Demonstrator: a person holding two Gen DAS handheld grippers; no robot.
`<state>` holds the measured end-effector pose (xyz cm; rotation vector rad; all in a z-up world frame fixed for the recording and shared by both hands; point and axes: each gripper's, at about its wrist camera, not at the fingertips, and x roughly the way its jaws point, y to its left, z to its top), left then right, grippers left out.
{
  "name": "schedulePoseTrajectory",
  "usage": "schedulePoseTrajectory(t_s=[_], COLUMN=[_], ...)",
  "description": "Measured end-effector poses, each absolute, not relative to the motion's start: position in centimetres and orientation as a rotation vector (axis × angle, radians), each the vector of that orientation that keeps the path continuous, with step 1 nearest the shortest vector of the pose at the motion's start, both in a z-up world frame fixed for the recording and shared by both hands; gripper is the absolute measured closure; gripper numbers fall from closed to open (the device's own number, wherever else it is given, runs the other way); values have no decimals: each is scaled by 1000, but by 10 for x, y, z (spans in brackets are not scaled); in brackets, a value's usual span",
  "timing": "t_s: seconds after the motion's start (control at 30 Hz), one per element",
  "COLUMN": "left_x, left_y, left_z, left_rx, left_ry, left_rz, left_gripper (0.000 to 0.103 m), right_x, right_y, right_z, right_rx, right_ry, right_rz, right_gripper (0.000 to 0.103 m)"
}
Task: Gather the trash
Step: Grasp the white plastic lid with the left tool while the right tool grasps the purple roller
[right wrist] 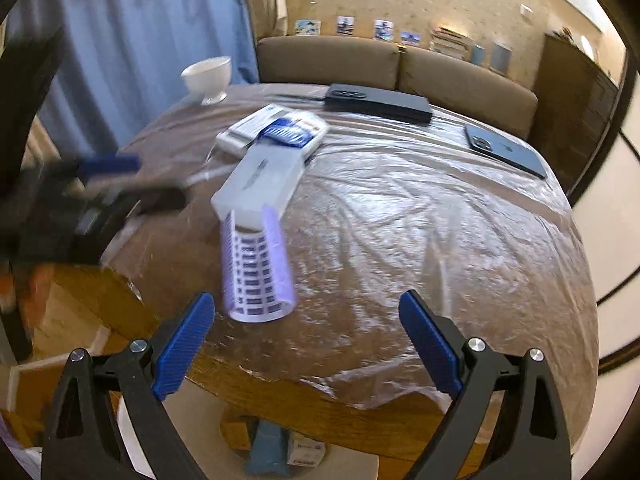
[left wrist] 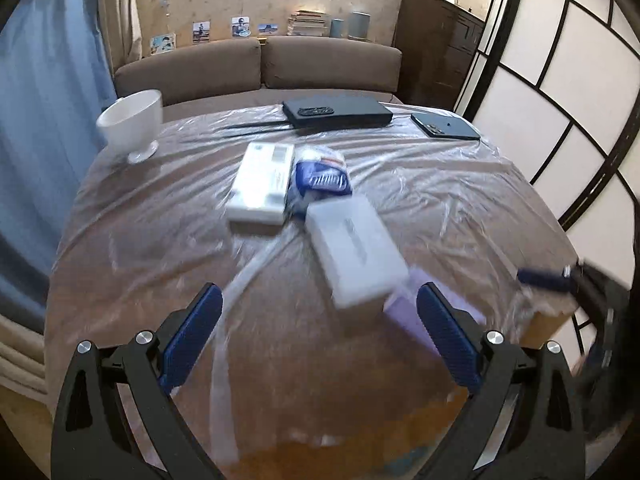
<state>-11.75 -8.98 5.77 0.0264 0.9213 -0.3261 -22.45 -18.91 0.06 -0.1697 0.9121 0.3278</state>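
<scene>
Trash lies in the middle of a plastic-covered table point(left wrist: 460, 208): a white box point(left wrist: 262, 182), a blue and white crumpled wrapper point(left wrist: 320, 178), a second white box point(left wrist: 354, 248) and under its near end a purple-edged barcode sheet point(right wrist: 256, 268). My left gripper point(left wrist: 318, 326) is open and empty, just short of the second white box. My right gripper point(right wrist: 306, 330) is open and empty, near the table's front edge, with the barcode sheet just beyond its left finger. The boxes point(right wrist: 262, 184) and wrapper point(right wrist: 290, 132) lie farther back in the right wrist view.
A white bowl point(left wrist: 134, 124) stands at the far left. A black case point(left wrist: 336, 112) and a dark phone point(left wrist: 444, 126) lie at the far edge. A white straw-like strip point(left wrist: 248, 272) lies near the left gripper. A brown sofa point(left wrist: 256, 68) is behind.
</scene>
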Motion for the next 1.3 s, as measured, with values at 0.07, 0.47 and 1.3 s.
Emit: schedulePoseTrajectory(t_s=[0.07,0.47,1.3], left_x=[-105,-74,-59], left_y=[-98,-119,-103], left_z=[56,22,11], left_rx=[21,80,178], left_ry=[931,996,998], left_rz=[-344,-363,-404], left_gripper=[4,18,19], right_x=[-224,-209,-190], right_y=[-181,-156,-150], right_z=[-3,-18,-25], right_rx=[-178,-193,-187], right_ry=[906,917,933], right_rz=[331,373,358], right_gripper=[13,41,56])
